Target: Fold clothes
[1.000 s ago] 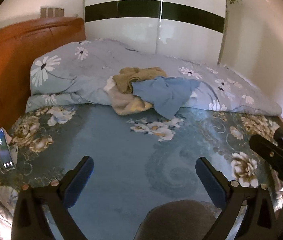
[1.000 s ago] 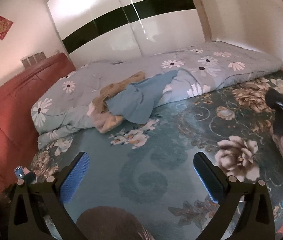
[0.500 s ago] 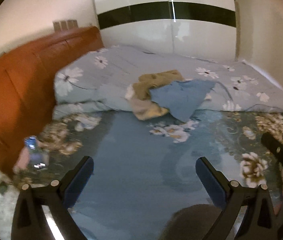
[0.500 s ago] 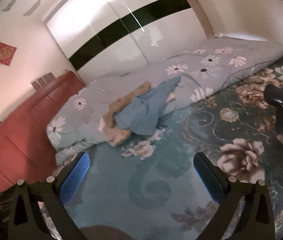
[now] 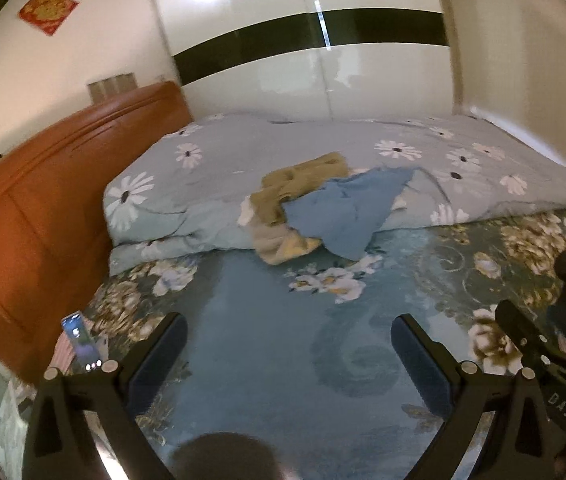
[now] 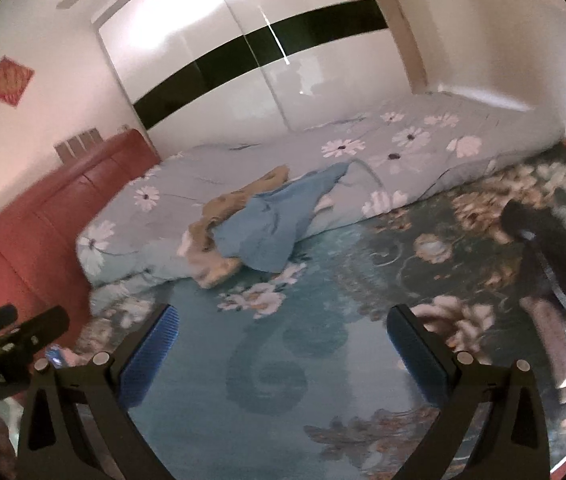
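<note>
Both cameras have tilted up since a second ago, and more wall shows above the bed (image 5: 283,360). Left gripper (image 5: 289,356) spread wide, empty; right gripper (image 6: 281,346) the same, well short of the clothes pile (image 5: 315,208) on the quilt (image 5: 203,184) edge. Left view alone catches the phone (image 5: 81,342) near the headboard (image 5: 35,216); right view alone shows dark clothing (image 6: 551,264) right of the pile.

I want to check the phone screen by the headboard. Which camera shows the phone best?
The left wrist view: the phone stands lit at the bed's edge, its screen facing the camera. The right wrist view catches only a small blue glow low at left, blurred and partly hidden behind the left gripper.
</note>
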Demonstrator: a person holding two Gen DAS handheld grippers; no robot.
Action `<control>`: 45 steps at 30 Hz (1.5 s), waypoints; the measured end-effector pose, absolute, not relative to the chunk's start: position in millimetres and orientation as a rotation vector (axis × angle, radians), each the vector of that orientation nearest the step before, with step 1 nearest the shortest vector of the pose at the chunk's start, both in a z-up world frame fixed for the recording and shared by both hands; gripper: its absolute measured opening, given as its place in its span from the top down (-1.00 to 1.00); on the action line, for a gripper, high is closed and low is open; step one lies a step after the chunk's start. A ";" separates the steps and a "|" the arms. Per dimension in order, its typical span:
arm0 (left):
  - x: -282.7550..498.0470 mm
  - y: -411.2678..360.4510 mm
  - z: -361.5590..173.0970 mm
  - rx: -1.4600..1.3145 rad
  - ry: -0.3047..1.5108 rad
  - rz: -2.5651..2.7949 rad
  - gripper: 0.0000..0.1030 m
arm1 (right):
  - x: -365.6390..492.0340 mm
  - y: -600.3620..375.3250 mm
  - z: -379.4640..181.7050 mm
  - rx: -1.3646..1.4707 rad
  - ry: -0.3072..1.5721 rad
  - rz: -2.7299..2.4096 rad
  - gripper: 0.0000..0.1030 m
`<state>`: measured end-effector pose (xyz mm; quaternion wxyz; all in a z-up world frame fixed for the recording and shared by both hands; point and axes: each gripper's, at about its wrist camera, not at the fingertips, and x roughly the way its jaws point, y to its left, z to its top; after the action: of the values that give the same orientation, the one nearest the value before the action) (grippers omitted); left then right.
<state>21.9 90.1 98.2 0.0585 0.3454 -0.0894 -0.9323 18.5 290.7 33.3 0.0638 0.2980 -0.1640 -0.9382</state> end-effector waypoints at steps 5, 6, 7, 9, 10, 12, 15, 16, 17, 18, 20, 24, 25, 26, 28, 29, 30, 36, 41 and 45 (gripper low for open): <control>18.7 69.6 87.7 1.052 -0.247 -2.884 -1.00 | 27.1 261.7 49.4 0.924 -0.294 -2.925 -1.00; 17.2 63.2 84.4 1.048 -0.228 -2.896 -1.00 | 29.3 252.1 51.7 0.928 -0.235 -2.938 -1.00; 15.8 54.9 80.2 1.044 -0.196 -2.901 -1.00 | 32.3 241.0 53.7 0.931 -0.172 -2.946 -1.00; 13.2 36.6 70.5 1.047 -0.118 -2.909 -1.00 | 36.4 217.9 55.4 0.954 -0.043 -2.949 -1.00; 11.2 27.9 65.0 1.065 -0.078 -2.912 -1.00 | 38.1 206.6 54.4 0.969 0.015 -2.951 -1.00; 9.9 11.8 54.7 1.085 -0.025 -2.913 -1.00 | 41.8 185.5 50.9 0.999 0.122 -2.953 -1.00; 10.8 -11.0 39.9 1.099 0.024 -2.910 -1.00 | 46.3 153.2 44.4 1.042 0.287 -2.953 -1.00; 11.1 -18.6 35.0 1.104 0.041 -2.909 -1.00 | 46.9 143.1 43.2 1.047 0.330 -2.951 -1.00; 11.4 -26.0 30.3 1.109 0.058 -2.908 -1.00 | 47.6 135.3 42.1 1.050 0.362 -2.942 -1.00; 11.3 -32.9 27.2 1.114 0.078 -2.905 -1.00 | 48.9 128.5 41.5 1.049 0.382 -2.935 -1.00; 10.7 -47.4 22.6 1.136 0.132 -2.888 -1.00 | 50.1 118.4 40.7 1.053 0.408 -2.924 -1.00; 12.4 -69.6 20.2 1.163 0.203 -2.869 -1.00 | 47.5 104.0 45.3 1.064 0.402 -2.922 -1.00; 13.7 -72.6 20.9 1.156 0.203 -2.864 -1.00 | 47.8 101.3 47.6 1.052 0.393 -2.919 -1.00; 14.6 -74.7 21.5 1.154 0.197 -2.857 -1.00 | 46.6 99.4 49.2 1.040 0.387 -2.915 -1.00; 17.5 -80.0 25.3 1.148 0.187 -2.849 -1.00 | 42.0 93.5 51.0 1.029 0.369 -2.906 -1.00; 19.2 -81.9 27.7 1.143 0.184 -2.847 -1.00 | 38.5 91.8 51.3 1.031 0.357 -2.895 -1.00; 21.2 -83.9 31.1 1.137 0.184 -2.847 -1.00 | 35.1 88.6 51.4 1.034 0.346 -2.883 -1.00; 16.8 -85.0 48.3 1.110 0.147 -2.814 -1.00 | 4.4 85.1 51.4 1.022 0.291 -2.770 -1.00; -10.0 -73.9 57.1 1.127 0.188 -2.816 -1.00 | -17.4 114.8 56.6 1.032 0.205 -2.788 -1.00; -31.5 -54.2 56.3 1.155 0.149 -2.818 -1.00 | -29.8 139.3 55.5 1.054 0.167 -2.801 -1.00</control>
<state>-31.5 -54.2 56.3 0.0463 0.3783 0.0489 -0.9232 -29.8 139.3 55.5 0.0723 0.3508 0.0555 -0.9320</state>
